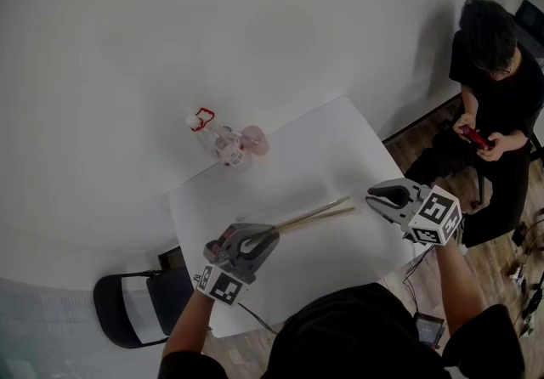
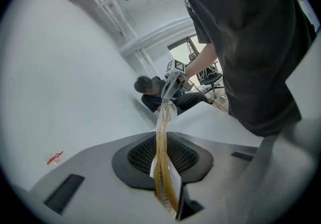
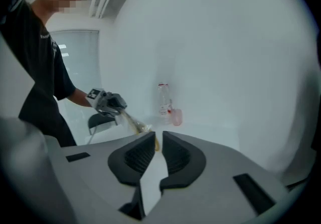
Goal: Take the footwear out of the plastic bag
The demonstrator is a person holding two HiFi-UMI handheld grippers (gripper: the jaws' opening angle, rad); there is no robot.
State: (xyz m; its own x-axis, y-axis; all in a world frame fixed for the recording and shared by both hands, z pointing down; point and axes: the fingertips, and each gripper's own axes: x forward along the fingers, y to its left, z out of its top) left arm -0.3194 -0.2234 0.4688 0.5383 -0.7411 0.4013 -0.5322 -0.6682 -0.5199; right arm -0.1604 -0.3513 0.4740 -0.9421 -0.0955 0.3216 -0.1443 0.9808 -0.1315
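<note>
Head view: the plastic bag (image 1: 316,214) is seen as a long, narrow strip over the near part of the white tabletop (image 1: 331,148), stretched between the two grippers. The footwear (image 2: 161,162) is still inside it and shows only as a flat yellow-brown band. In the left gripper view, the left hand-held gripper (image 2: 164,170) is clenched on one end of the bag, with film and contents pinched between its pads. At the other end, the right hand-held gripper (image 3: 157,140) has its jaws drawn narrow, and a sliver of the bag is lodged at their tips. It appears to be grasped there, though a thin gap is left lower down.

Well apart, at the far corner of the tabletop, a clear bottle (image 1: 214,139) with a red loop is stood just beside a pink cup (image 1: 256,140). A seated person (image 1: 497,71) is placed beyond the right edge, and a dark chair (image 1: 136,305) below the left.
</note>
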